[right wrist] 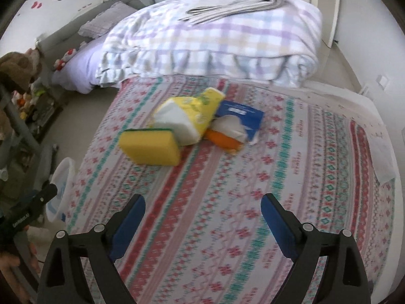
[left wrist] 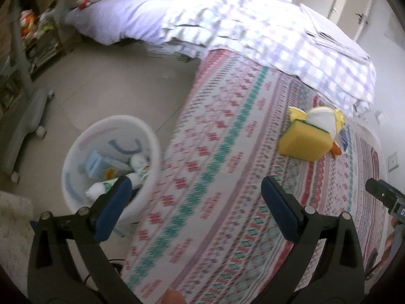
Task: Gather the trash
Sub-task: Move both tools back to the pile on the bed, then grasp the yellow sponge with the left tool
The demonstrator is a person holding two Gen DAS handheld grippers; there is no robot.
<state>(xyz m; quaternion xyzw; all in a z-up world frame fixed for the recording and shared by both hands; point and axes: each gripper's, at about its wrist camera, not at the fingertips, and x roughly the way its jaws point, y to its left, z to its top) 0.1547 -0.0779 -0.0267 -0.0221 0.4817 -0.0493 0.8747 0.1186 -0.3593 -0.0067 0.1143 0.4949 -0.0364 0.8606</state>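
A small heap of trash lies on the patterned bed cover (right wrist: 227, 177): a yellow sponge (right wrist: 150, 147), a yellow tissue pack (right wrist: 192, 114), a blue packet (right wrist: 240, 114) and an orange-and-white wrapper (right wrist: 225, 136). My right gripper (right wrist: 202, 205) hangs open over the bed, short of the heap, nothing between its fingers. My left gripper (left wrist: 195, 190) is open too, above the bed's edge, with the sponge (left wrist: 301, 144) ahead to its right. On the floor by the bed stands a white bin (left wrist: 83, 147) holding tubes and packets; in the right wrist view the bin (right wrist: 62, 174) sits at the far left.
A folded checked quilt (right wrist: 215, 45) with striped cloth on top covers the far end of the bed. A grey chair base (left wrist: 27, 124) and a cluttered shelf (left wrist: 38, 38) stand to the left on the tiled floor (left wrist: 114, 83). A white wall runs along the bed's right side.
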